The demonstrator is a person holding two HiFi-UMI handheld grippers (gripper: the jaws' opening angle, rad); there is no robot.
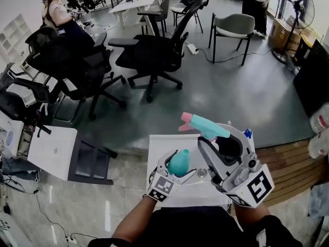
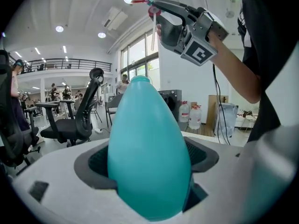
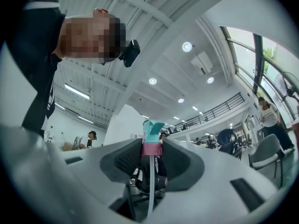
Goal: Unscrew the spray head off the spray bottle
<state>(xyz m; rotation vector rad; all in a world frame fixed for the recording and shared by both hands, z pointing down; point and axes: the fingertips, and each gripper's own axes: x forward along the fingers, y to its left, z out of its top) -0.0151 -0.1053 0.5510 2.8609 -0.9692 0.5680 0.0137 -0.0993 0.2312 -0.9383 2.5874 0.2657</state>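
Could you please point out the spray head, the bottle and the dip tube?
spray head (image 1: 208,126): head view, on its teal body.
bottle (image 2: 147,157): left gripper view, middle of its teal belly.
dip tube (image 3: 151,185): right gripper view, midway down the thin tube.

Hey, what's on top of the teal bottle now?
Nothing: the teal bottle's neck is bare. The spray head is apart, up in the right gripper. The left gripper's jaws hide the bottle's base.

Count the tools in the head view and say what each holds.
2. The left tool, low at centre, is shut on the teal bottle; the right tool, beside it and higher, is shut on the detached spray head. None seem hidden.
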